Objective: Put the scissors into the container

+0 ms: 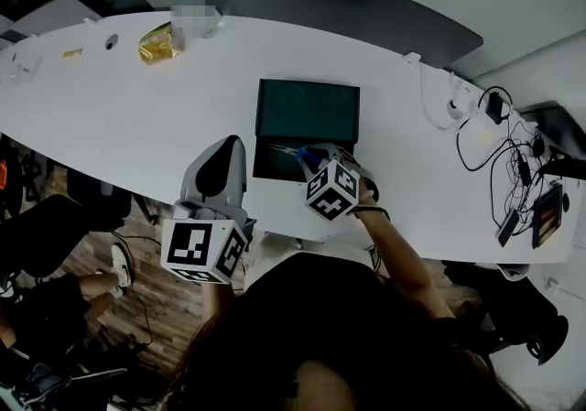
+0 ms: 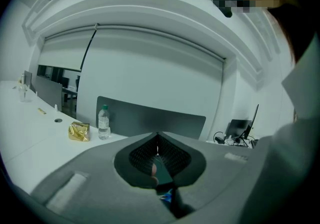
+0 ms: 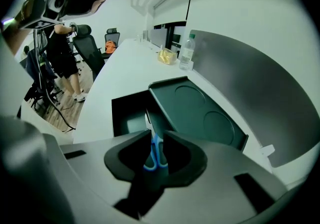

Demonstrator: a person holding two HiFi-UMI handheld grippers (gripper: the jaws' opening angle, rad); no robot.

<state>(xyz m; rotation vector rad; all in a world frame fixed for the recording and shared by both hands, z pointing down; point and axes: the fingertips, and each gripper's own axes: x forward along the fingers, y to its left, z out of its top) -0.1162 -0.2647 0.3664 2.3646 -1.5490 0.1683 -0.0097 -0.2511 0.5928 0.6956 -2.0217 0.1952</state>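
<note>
The right gripper [image 3: 157, 136] clamps the scissors [image 3: 156, 151] by their blue handles, with the blades pointing down at the open container [image 3: 120, 112] by the table's [image 1: 137, 116] near edge. They seem not yet inside, though the view is tight; lowering and release are left. The scissors look small, with slim pale blades. The left gripper [image 2: 158, 136] is closed and empty.

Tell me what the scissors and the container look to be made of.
Scissors: blue handles look like glossy plastic, smooth with a pale edge sheen; blades pale, probably metal. Container: dark green, matte, likely moulded plastic, going by the round recesses pressed into its lid.
</note>
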